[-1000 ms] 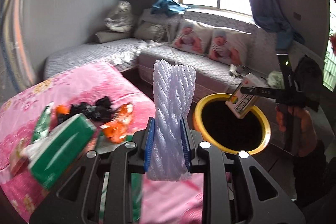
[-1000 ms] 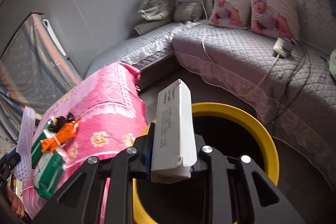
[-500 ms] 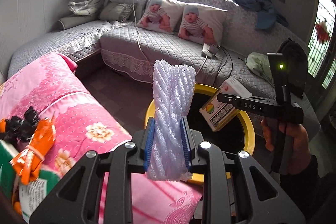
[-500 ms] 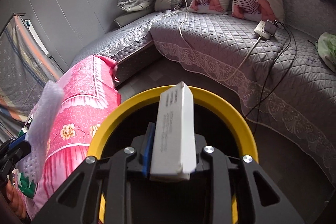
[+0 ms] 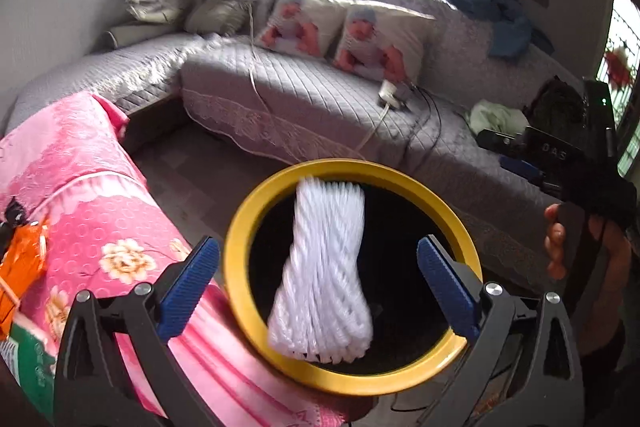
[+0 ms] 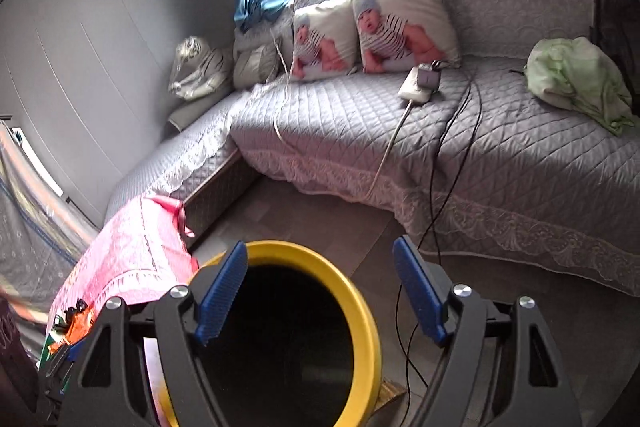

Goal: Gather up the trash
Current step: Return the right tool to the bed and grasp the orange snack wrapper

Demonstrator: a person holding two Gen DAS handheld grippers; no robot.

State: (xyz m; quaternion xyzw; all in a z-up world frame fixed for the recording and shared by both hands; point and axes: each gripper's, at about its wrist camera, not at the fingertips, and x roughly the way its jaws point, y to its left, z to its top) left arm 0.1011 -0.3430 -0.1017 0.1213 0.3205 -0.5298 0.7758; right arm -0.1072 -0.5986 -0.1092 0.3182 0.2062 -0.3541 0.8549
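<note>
Falling free between the wide-spread jaws of the left gripper (image 5: 318, 267), the foam net (image 5: 322, 271) is blurred over the bin (image 5: 240, 291); being light, it could drift and catch the yellow rim or land on the pink cloth (image 5: 100, 211) touching it. The right gripper (image 6: 320, 291) gapes empty above the bin. Wrappers (image 5: 20, 267) wait on the cloth; cables (image 6: 436, 163) trail nearby.

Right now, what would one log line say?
left gripper open | white foam net sleeve dropping into yellow-rimmed bin | right gripper open, empty
</note>
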